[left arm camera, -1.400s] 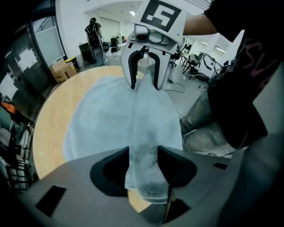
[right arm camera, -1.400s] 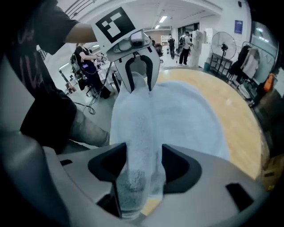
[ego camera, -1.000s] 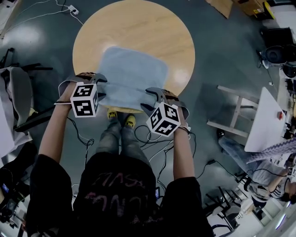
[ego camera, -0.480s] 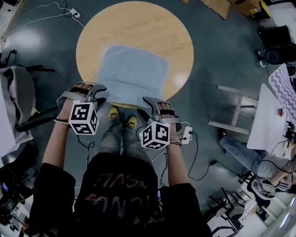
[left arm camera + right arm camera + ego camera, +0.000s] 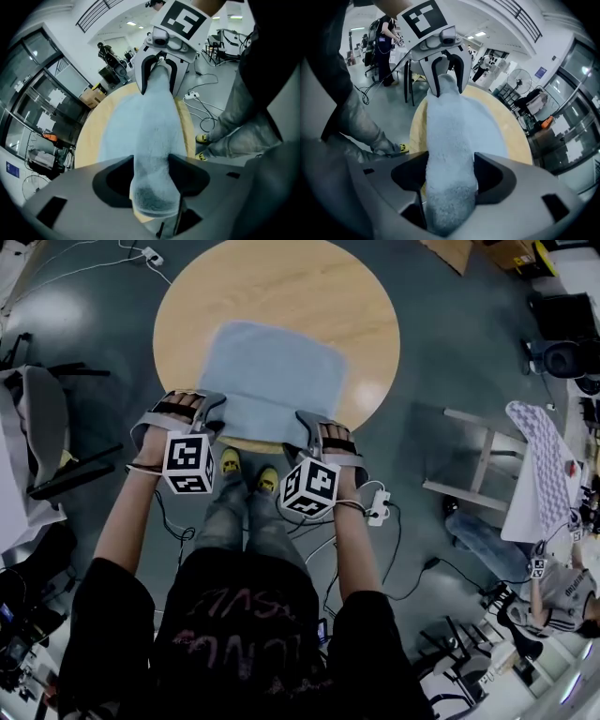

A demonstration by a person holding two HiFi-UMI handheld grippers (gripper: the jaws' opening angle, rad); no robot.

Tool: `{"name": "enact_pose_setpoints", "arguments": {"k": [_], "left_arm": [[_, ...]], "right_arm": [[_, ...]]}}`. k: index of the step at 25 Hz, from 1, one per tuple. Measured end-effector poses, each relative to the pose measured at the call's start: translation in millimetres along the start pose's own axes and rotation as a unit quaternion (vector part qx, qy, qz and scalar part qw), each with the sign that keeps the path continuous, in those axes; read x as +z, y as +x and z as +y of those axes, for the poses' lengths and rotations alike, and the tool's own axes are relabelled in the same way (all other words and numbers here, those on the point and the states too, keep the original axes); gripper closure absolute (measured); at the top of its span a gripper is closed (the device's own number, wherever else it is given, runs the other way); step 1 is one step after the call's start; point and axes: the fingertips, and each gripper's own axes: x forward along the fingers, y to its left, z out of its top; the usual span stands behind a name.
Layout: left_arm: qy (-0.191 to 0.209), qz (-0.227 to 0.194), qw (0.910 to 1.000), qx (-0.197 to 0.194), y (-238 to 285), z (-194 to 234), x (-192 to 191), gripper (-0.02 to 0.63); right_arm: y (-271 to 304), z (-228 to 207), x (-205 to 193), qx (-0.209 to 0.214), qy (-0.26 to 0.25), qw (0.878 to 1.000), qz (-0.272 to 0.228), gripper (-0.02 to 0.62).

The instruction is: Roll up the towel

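Fingertips of my left gripper (image 5: 212,409) and right gripper (image 5: 307,425) meet the near edge of the towel (image 5: 272,371) on the round table (image 5: 281,282), yellow shoes (image 5: 246,470) underneath, a stool (image 5: 473,465) to one side. Left gripper view: jaws, just opened wider, straddle the rolled edge without clamping, right gripper opposite; right gripper view mirrors it, a person (image 5: 384,37) standing behind

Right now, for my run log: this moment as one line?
towel: near edge rolled, rest flat on round wooden table | left tongs: just opened, rolled edge between | right tongs: just opened, rolled edge between
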Motion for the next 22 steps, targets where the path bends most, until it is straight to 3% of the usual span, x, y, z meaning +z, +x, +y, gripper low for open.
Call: {"name": "enact_pose_setpoints", "arguments": {"k": [4,7,10,14,17,22], "left_arm": [[-0.003,0.001,0.9991,-0.043,16.2,3.1,-0.4,0.360],[-0.006,-0.006,0.9943,-0.107,20.8,-4.5,-1.1,0.424],[-0.025,-0.013,0.9845,-0.173,17.4,-9.9,-1.6,0.470],[-0.036,-0.010,0.9662,-0.255,5.0,-20.5,0.6,0.486],[-0.043,-0.018,0.9530,-0.299,-6.7,-24.3,3.9,0.491],[-0.064,-0.020,0.9245,-0.375,-17.4,-35.3,12.7,0.491]], "right_arm": [[14.6,0.6,-5.0,0.046,0.018,0.999,0.007,0.318],[17.6,5.5,-5.0,0.094,0.037,0.995,0.008,0.359],[16.7,9.2,-4.1,0.131,0.045,0.990,0.009,0.411],[9.7,15.0,-3.7,0.185,0.058,0.981,0.023,0.453],[0.3,22.0,0.3,0.247,0.075,0.966,0.029,0.469],[-22.3,42.2,-0.3,0.365,0.115,0.924,0.030,0.476]]}}
